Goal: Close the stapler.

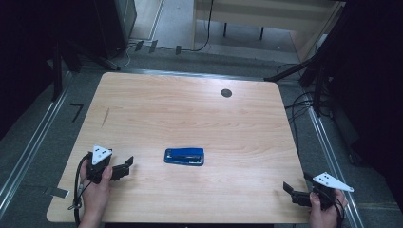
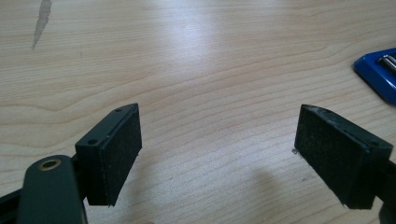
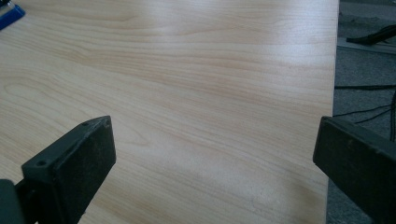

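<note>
High view | left gripper (image 1: pixel 127 167) fingers wide apart, empty | right gripper (image 1: pixel 288 189) likewise | stapler (image 1: pixel 184 156) between

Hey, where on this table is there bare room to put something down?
Nearly everywhere. The table is bare from the blue stapler back to the far edge, except a small dark round cap. Free strips also lie between the stapler and the left gripper, and between it and the right gripper. Nowhere is crowded.
</note>
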